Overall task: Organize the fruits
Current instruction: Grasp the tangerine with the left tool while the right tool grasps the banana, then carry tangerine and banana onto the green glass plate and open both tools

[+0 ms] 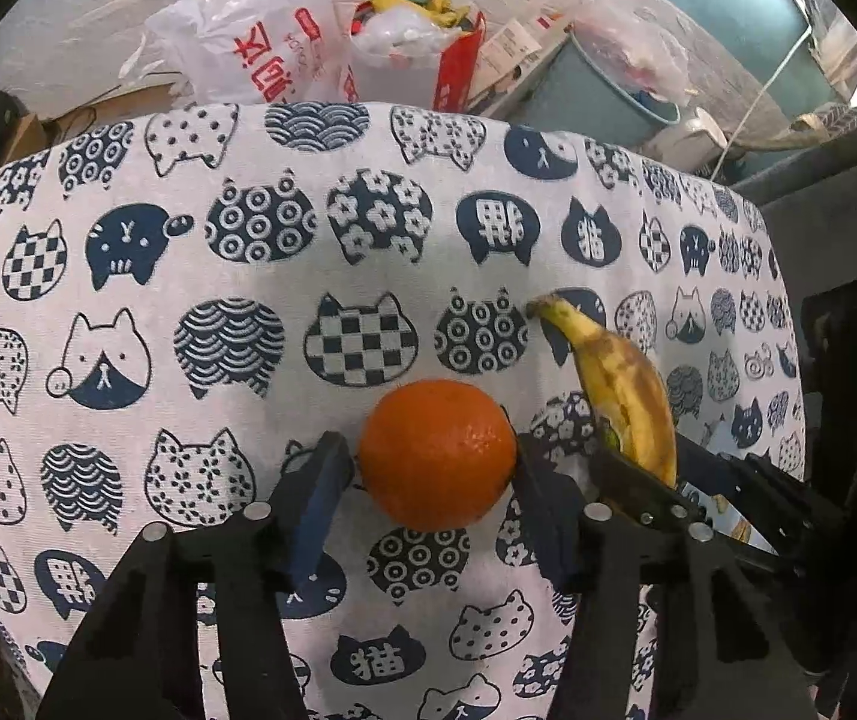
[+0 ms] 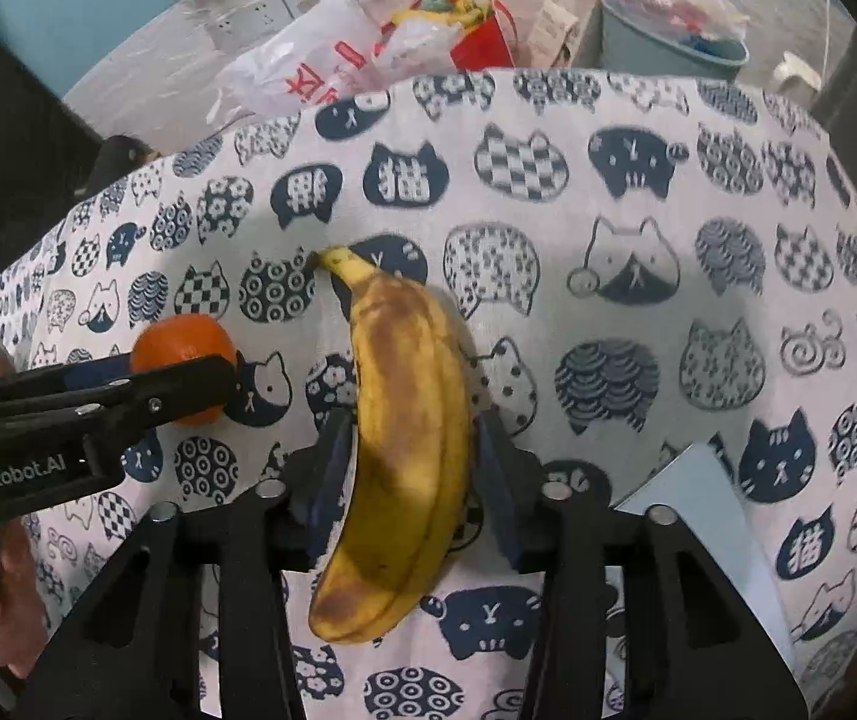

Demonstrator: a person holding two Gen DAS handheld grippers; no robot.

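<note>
Currently:
left tongs (image 1: 435,463): clenched on the orange (image 1: 437,453), one finger (image 1: 320,480) on each side of it.
orange: between the left fingertips, over the cat-print cloth (image 1: 248,276) on the desk.
right tongs (image 2: 413,456): grasping the banana (image 2: 404,438) mid-body, pads touching both sides.
banana: lengthwise along the tongs, stem end away from the camera, brown-spotted.
spacing: left tongs just beside the right, orange left of the banana, not touching.
background: bags (image 1: 260,36), bucket (image 1: 626,90) beyond the desk edge.

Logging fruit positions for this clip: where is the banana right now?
The banana sits between the right gripper's fingers, over the cat-print cloth, to the right of the orange held by the left gripper.
</note>
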